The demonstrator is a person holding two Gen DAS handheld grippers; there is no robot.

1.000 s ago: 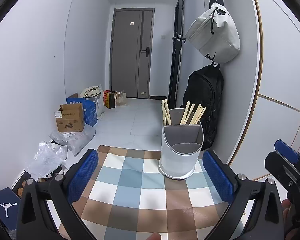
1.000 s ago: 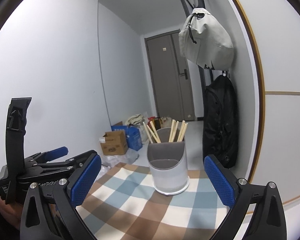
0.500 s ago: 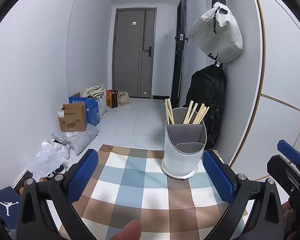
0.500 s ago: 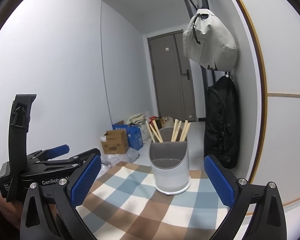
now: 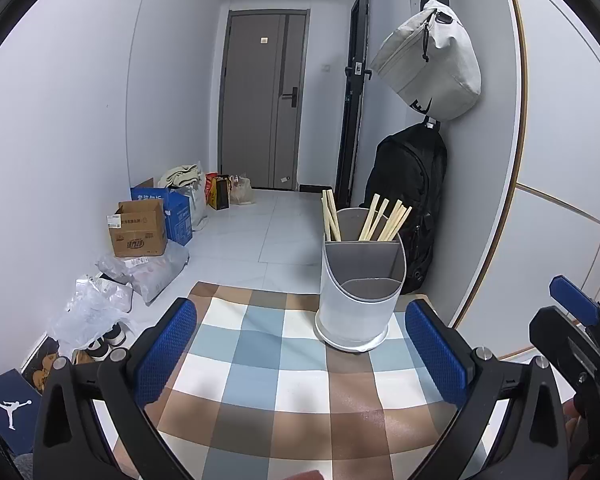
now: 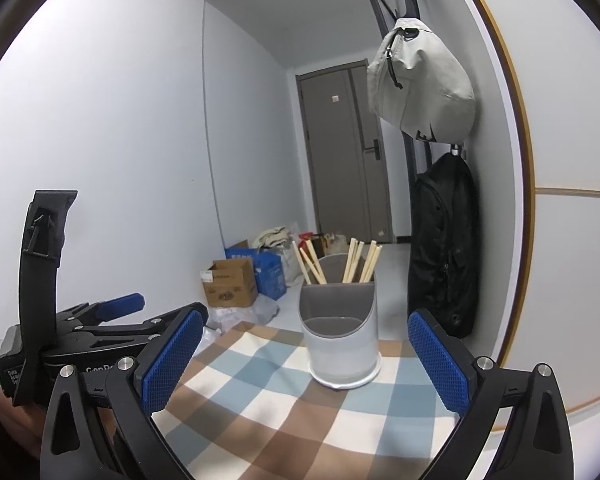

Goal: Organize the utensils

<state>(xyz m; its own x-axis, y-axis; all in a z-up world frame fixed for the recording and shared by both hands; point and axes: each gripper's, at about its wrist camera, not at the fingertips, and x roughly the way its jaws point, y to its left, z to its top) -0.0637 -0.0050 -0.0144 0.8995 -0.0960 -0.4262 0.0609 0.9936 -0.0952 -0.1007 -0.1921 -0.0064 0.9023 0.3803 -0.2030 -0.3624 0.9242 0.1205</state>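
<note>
A grey-white utensil holder (image 5: pixel 358 294) (image 6: pixel 342 340) stands on the far right part of a checked tablecloth (image 5: pixel 284 384) (image 6: pixel 284 412). Several wooden chopsticks (image 5: pixel 382 220) (image 6: pixel 358 262) lean in its taller rear compartment; the lower front compartment looks empty. My left gripper (image 5: pixel 300 354) is open, hovering above the cloth short of the holder, with nothing between its blue pads. My right gripper (image 6: pixel 306 358) is open too and holds nothing, the holder straight ahead of it. Each gripper shows at the edge of the other's view.
The table ends just behind the holder. Beyond lie a tiled hallway floor, a cardboard box (image 5: pixel 138 234), a blue box (image 5: pixel 172 212), plastic bags (image 5: pixel 100 304) and a grey door (image 5: pixel 266 100). A black backpack (image 5: pixel 414 200) and a pale bag (image 5: pixel 432 64) hang on the right wall.
Both grippers have tilted or lifted slightly, so the holder sits a little lower and more to the right in the views. A fingertip at the left view's bottom edge has nearly gone.
</note>
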